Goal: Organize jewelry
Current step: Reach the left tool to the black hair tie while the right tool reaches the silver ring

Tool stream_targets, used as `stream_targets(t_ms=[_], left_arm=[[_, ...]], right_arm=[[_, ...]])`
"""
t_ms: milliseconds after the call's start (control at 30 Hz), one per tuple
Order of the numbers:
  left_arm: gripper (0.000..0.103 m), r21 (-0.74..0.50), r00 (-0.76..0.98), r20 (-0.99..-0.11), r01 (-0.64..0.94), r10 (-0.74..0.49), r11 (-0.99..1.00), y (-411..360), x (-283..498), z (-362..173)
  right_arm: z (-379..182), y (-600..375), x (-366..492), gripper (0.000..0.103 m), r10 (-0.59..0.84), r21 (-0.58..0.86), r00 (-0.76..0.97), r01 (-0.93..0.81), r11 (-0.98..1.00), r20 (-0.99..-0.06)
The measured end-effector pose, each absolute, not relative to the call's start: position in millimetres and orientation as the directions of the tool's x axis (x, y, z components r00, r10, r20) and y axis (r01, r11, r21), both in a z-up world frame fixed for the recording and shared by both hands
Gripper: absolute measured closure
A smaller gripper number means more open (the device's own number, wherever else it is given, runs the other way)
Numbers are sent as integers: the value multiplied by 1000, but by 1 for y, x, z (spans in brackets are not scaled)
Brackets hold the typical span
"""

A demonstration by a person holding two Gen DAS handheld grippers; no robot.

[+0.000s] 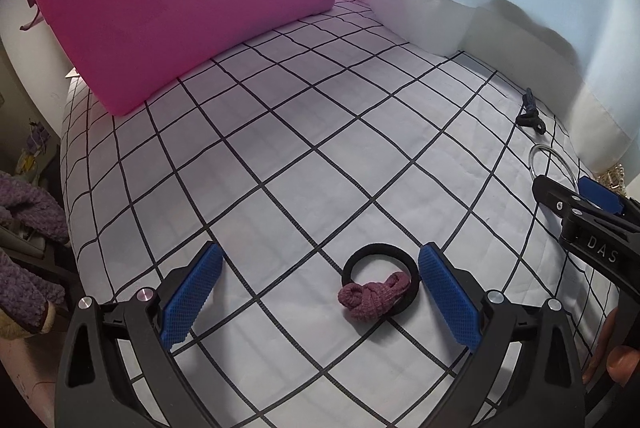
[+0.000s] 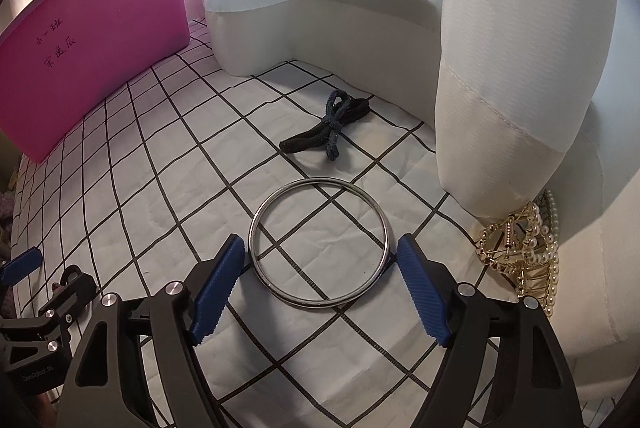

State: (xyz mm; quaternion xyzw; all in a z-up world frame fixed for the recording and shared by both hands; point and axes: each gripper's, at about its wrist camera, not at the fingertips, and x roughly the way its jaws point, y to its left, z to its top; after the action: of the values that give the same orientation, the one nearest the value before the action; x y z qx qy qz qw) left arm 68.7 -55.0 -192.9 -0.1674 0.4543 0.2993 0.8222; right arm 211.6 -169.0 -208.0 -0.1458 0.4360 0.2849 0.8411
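A black hair tie with a maroon knot point(image 1: 374, 294) lies on the checked cloth between the pads of my left gripper point(image 1: 320, 264), nearer the right pad; the gripper is open and empty. My right gripper point(image 2: 320, 252) is open, its pads either side of the near edge of a silver bangle point(image 2: 319, 242) lying flat. A dark blue bow hair tie point(image 2: 330, 124) lies beyond the bangle. A gold and pearl hair clip point(image 2: 524, 248) sits at the right under the curtain hem. The bangle point(image 1: 540, 156) and bow tie point(image 1: 530, 118) also show in the left wrist view.
A pink plastic bin point(image 1: 192, 8) with handwritten characters stands at the back left on the cloth point(image 1: 280, 148). White and pale blue curtains point(image 2: 500, 68) hang along the back and right. The right gripper's body point(image 1: 592, 224) shows at the left wrist view's right edge.
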Motion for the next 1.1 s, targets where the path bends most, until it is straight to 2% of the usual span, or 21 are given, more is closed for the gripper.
stream_targets(t_ms=[500, 667, 767, 833, 933, 1033, 1067, 1100], left_arm=[[6, -2, 331, -847, -785, 416, 620, -61, 59, -193], [7, -4, 320, -856, -790, 407, 613, -60, 59, -192], [11, -7, 314, -861, -794, 400, 608, -60, 58, -191], [15, -8, 309, -865, -796, 394, 605, -61, 58, -189], [32, -10, 312, -864, -795, 394, 607, -63, 57, -185], [55, -14, 321, -862, -788, 391, 616, -63, 57, -182], [71, -16, 327, -860, -784, 391, 621, -64, 57, -180], [79, -15, 330, -860, -779, 389, 627, -63, 57, -180]], right_arm=[[-209, -169, 208, 27, 367, -6, 454, -636, 772, -812], [-207, -170, 207, 29, 375, -5, 447, -649, 761, -812], [-206, -170, 201, 34, 373, -18, 453, -655, 756, -809], [-206, -172, 201, 34, 375, -12, 449, -653, 757, -811], [-205, -173, 200, 34, 373, -16, 453, -652, 758, -810], [-205, -175, 200, 34, 374, -14, 451, -653, 757, -810], [-205, -176, 201, 34, 376, -13, 450, -654, 756, -810], [-205, -176, 201, 34, 376, -11, 449, -654, 757, -810]])
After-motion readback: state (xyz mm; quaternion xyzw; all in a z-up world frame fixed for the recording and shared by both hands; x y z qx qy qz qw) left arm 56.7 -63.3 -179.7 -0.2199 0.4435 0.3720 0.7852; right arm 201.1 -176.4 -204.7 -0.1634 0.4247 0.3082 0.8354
